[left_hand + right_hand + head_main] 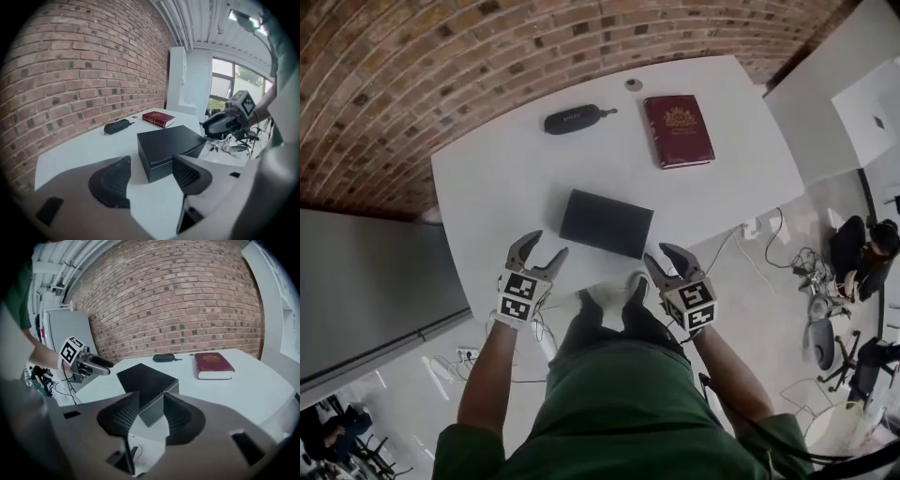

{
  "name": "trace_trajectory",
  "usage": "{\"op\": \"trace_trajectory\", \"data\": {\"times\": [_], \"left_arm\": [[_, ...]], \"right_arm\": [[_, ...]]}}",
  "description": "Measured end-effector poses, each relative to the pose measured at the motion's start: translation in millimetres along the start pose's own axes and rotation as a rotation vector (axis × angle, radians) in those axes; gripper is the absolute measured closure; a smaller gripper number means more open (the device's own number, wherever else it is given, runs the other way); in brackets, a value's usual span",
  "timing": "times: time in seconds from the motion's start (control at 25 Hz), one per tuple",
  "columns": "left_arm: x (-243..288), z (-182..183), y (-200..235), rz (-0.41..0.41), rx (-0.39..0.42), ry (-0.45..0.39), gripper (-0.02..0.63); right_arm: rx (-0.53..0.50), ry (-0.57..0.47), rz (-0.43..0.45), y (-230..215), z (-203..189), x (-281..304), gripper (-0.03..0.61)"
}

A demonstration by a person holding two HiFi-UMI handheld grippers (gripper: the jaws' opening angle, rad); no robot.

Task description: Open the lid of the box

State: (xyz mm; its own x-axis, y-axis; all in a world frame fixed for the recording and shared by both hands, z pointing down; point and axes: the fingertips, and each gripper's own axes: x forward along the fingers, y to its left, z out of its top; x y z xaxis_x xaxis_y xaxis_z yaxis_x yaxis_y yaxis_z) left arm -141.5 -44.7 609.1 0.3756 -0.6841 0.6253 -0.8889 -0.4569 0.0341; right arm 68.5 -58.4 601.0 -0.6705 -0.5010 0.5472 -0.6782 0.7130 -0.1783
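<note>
A flat black box [607, 222] lies with its lid down near the front edge of the white table [487, 187]. My left gripper [548, 244] hovers at the box's front left, jaws open and empty. At the front right corner my right gripper [659, 253] is open too, holding nothing. The left gripper view looks past the left gripper [151, 164] at the box [168, 143], with the right gripper [225, 123] beyond it. In the right gripper view the box [145, 378] has one corner just ahead of the right gripper [150, 399], and the left gripper [89, 364] is across from it.
A dark red book [678, 130] and a black oblong case [577, 119] lie at the table's far side, with a small round object [634, 84] near the far edge. A brick wall [441, 66] stands behind. Cables [787, 253] and chairs are on the floor at right.
</note>
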Motion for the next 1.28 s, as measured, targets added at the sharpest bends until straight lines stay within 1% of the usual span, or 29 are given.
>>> {"op": "trace_trajectory", "data": {"times": [0.2, 0.4, 0.76, 1.0, 1.12, 1.28], "left_arm": [[18, -13, -1, -0.088, 0.043, 0.031, 0.333], [32, -12, 0, -0.135, 0.07, 0.04, 0.33], [41, -10, -4, -0.219, 0.101, 0.035, 0.319], [50, -12, -20, -0.268, 0.129, 0.045, 0.319], [53, -11, -27, -0.281, 0.109, 0.034, 0.325], [52, -7, -27, -0.274, 0.047, 0.021, 0.337]], "right_arm": [[-0.01, 0.025, -0.028, 12, -13, 9, 0.38], [-0.016, 0.043, -0.064, 20, -24, 21, 0.341], [-0.08, 0.043, -0.143, 23, -28, 37, 0.324], [-0.073, 0.037, -0.15, 21, -29, 41, 0.316], [-0.045, 0.041, -0.132, 21, -28, 42, 0.321], [0.008, 0.051, -0.11, 17, -28, 42, 0.335]]}}
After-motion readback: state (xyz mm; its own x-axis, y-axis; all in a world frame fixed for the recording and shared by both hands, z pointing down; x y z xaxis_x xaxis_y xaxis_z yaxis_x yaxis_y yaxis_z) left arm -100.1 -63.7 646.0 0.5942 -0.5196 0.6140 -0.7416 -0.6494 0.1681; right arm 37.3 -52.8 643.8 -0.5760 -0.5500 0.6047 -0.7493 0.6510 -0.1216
